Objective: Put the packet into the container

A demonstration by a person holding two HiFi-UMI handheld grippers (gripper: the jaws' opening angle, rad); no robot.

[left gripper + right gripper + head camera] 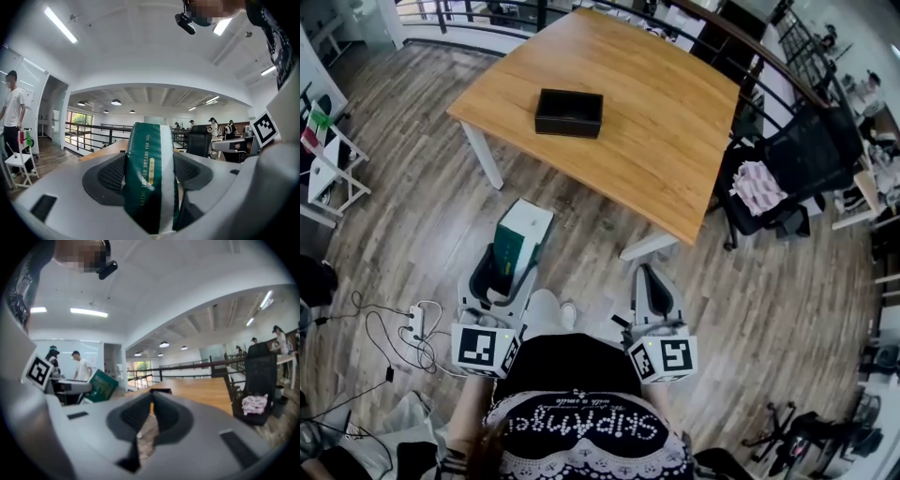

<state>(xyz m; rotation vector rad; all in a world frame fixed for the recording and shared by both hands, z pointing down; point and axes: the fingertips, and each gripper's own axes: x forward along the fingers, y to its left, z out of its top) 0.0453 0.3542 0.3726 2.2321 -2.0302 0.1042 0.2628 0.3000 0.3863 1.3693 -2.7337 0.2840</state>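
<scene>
- Two grippers hang short of the desk (666,141); only the head view shows the whole black container (568,125) on it, at 12 o'clock.
- In its own view, the left gripper (150,171) has its jaws clamped on the upright green-and-white packet (146,187).
- On the right gripper (152,401), the jaws are pressed together, holding nothing.

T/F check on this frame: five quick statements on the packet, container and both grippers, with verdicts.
1. The left gripper is shut on the green-and-white packet. True.
2. The packet lies in the black container. False: the left gripper holds it over the floor, short of the table.
3. The container sits on the wooden table. True.
4. The right gripper holds a second packet. False: its jaws are together with nothing between them.
5. A pink cloth lies on the black chair beside the table. True.
</scene>
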